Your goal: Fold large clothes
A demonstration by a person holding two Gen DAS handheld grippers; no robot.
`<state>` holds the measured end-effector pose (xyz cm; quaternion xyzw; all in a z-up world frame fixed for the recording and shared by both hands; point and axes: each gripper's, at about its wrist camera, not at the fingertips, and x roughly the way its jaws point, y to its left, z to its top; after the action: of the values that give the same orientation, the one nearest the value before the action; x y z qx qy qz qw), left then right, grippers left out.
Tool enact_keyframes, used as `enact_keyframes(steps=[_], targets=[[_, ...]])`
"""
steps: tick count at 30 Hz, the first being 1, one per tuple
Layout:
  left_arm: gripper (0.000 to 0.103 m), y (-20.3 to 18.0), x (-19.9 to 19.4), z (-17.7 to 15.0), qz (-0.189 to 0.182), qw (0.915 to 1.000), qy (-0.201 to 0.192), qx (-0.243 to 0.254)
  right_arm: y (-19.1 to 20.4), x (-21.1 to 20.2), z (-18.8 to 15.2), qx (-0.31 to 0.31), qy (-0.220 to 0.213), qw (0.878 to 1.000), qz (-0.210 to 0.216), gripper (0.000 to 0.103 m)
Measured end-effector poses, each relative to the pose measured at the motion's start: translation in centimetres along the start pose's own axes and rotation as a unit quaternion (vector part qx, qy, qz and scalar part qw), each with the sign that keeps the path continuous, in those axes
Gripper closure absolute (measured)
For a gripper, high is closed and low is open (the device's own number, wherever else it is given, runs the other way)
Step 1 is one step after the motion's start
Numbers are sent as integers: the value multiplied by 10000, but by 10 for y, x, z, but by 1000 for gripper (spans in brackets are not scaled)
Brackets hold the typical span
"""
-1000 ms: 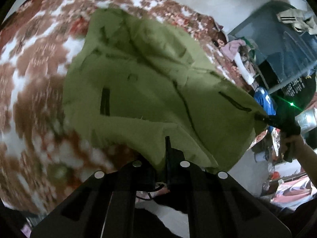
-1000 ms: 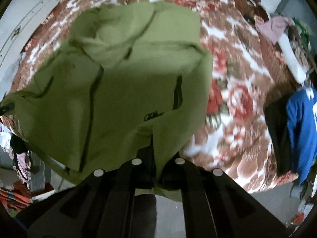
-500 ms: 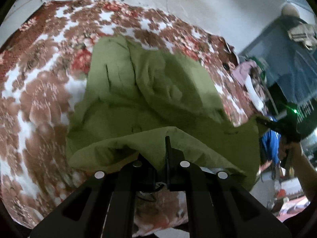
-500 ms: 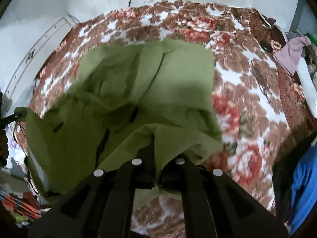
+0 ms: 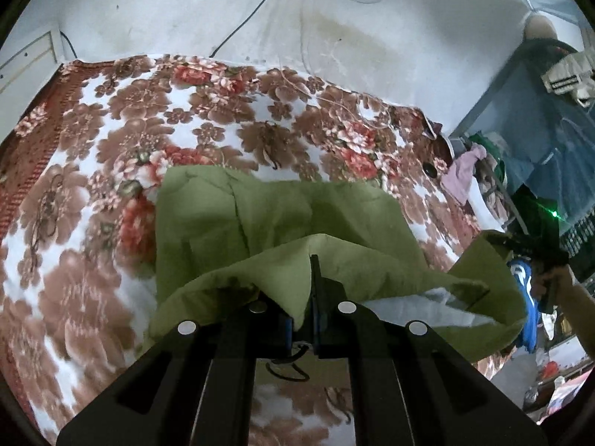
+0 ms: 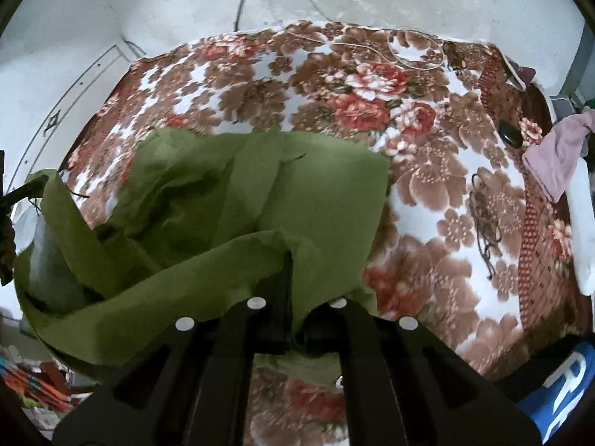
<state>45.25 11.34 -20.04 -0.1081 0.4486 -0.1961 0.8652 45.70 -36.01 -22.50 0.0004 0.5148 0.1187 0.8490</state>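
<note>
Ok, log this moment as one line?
stage: folding | left gripper: shut on green garment | right gripper: shut on green garment | surface: floral blanket

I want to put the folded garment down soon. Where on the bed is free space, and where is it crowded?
Free: the floral blanket between the green garment and the wall, and the wide strip left of the garment in the left wrist view. Crowded: the edge near the pink cloth, with a small black object and a thin cord.
</note>
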Motion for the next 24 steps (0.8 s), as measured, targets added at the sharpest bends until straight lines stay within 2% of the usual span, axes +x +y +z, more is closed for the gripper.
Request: enact_keyframes(steps=[4, 12, 15, 20, 22, 24], targets=[[97, 17, 27, 32, 82, 10000, 38, 2, -13, 27, 32, 139, 62, 9998, 107, 99], [97, 70, 100, 106, 17, 9994, 233, -268, -34, 103, 117, 134, 442, 9985, -308, 99], [97, 96, 136, 132, 18, 9976, 470, -510, -46, 129, 140, 231, 601, 9973, -345, 99], [97, 146, 209, 152, 131, 9884, 1078, -1065, -76, 201, 165, 370, 1139, 9918, -453, 98], [97, 163, 234, 152, 351, 9836, 1285, -1219, -91, 231, 165, 514, 1343, 9887, -416, 96], [96, 178, 261, 149, 649, 9747, 1570, -1450, -106, 259, 162, 630, 1558, 9851, -355, 96]])
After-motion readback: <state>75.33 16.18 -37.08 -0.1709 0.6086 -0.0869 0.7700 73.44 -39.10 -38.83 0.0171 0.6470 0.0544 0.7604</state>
